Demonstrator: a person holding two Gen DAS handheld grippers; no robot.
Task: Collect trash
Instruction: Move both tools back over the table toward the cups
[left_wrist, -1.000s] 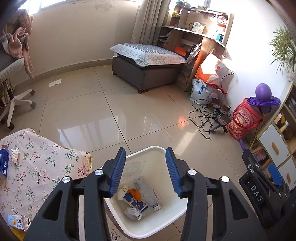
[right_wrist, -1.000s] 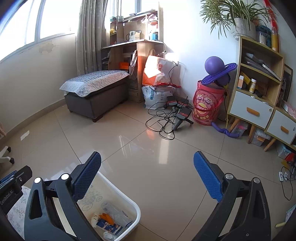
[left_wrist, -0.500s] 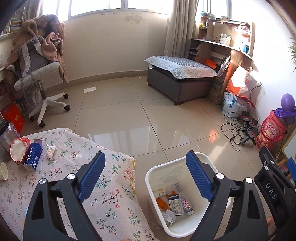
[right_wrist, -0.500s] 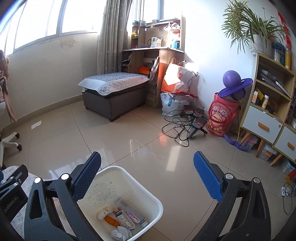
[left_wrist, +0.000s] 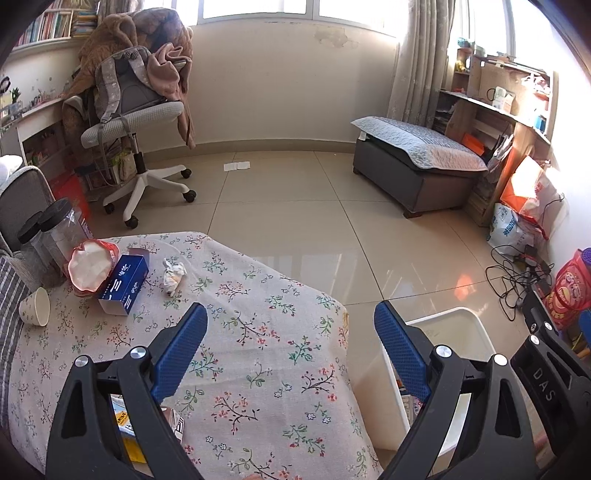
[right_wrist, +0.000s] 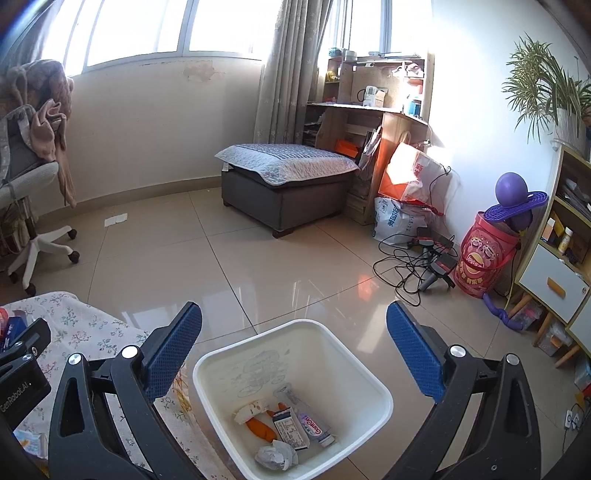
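Both grippers, left and right, hold jaws spread, empty. A crumpled wrapper lies on the surface beside a blue box; the bin holds trash.

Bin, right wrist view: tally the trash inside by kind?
In the bin:
Crumpled paper wad: 1
Small carton: 1
Tube: 1
Orange piece: 1
White scrap: 1
Total: 5
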